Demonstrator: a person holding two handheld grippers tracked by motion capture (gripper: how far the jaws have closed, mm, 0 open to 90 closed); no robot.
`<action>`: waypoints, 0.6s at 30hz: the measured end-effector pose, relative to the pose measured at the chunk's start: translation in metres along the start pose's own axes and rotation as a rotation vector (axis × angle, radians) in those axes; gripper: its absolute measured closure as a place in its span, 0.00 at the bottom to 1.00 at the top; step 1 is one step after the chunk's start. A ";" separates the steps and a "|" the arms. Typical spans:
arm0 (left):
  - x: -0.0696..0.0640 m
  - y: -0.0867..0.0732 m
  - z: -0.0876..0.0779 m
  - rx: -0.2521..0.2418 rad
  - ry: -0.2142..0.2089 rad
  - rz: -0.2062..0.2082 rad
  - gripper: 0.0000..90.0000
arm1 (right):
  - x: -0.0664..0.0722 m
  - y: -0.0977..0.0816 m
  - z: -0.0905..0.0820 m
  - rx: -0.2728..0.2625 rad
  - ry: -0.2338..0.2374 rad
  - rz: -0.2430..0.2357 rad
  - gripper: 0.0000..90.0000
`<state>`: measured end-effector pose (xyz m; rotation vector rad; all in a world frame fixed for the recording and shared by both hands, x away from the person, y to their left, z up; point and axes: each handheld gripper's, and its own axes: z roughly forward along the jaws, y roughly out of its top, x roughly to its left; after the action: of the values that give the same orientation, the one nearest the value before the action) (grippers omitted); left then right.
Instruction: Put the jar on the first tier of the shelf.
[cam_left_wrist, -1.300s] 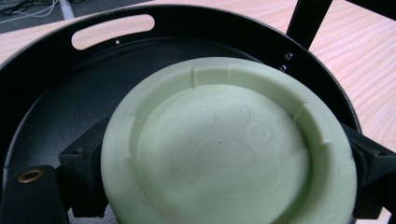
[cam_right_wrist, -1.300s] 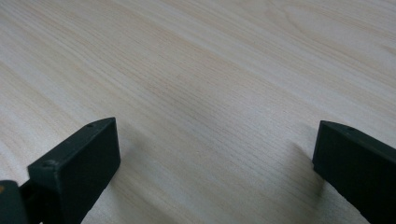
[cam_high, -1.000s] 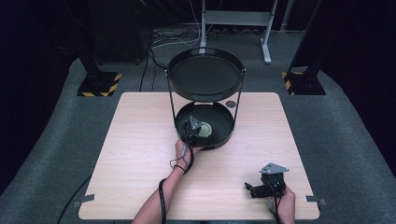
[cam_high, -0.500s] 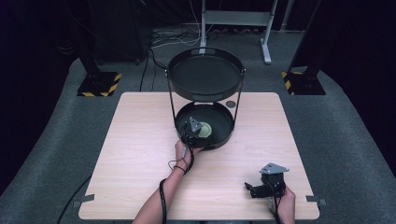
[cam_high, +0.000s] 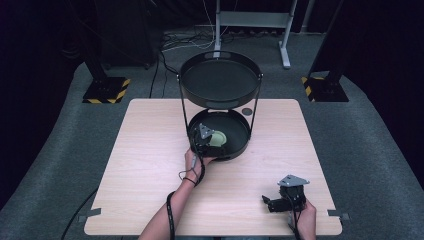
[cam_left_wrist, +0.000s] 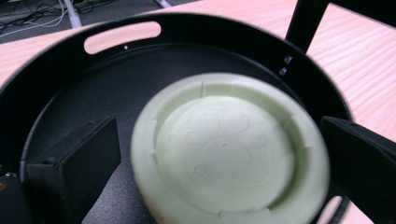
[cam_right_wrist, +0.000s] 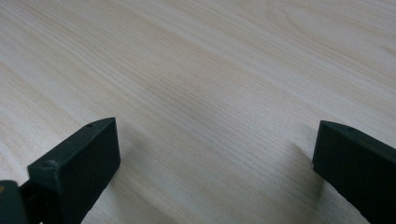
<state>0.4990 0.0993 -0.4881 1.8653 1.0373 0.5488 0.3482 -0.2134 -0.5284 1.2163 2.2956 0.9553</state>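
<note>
A pale green round dish (cam_high: 218, 138) with a paw print moulded in it lies in the lower tray (cam_high: 240, 148) of a black two-tier stand. My left gripper (cam_high: 202, 138) reaches into that tray from the near side. In the left gripper view the dish (cam_left_wrist: 229, 149) sits between the jaws of the left gripper (cam_left_wrist: 219, 156), which stand wide apart; the left one is clear of the dish and the right one is at its edge. My right gripper (cam_high: 270, 204) rests low over the table near the front right, open, with bare wood between the jaws of the right gripper (cam_right_wrist: 215, 154).
The stand's upper tray (cam_high: 220, 82) hangs over the back half of the lower one on thin black posts (cam_high: 256, 107). The light wooden table (cam_high: 145, 160) has a dark grey carpet around it. Cables, black stands and a metal frame lie beyond the far edge.
</note>
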 end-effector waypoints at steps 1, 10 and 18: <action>0.000 0.001 -0.003 -0.002 -0.002 -0.001 0.00 | 0.000 0.000 0.000 0.000 0.000 0.000 0.00; 0.003 -0.005 -0.048 -0.020 -0.010 0.022 0.00 | 0.000 0.000 0.000 -0.001 -0.003 -0.003 0.00; 0.021 -0.039 -0.098 -0.019 0.018 -0.004 0.00 | 0.000 0.000 0.000 0.000 0.000 0.000 0.00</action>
<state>0.4236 0.1746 -0.4743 1.8442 1.0439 0.5726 0.3482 -0.2134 -0.5284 1.2164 2.2953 0.9550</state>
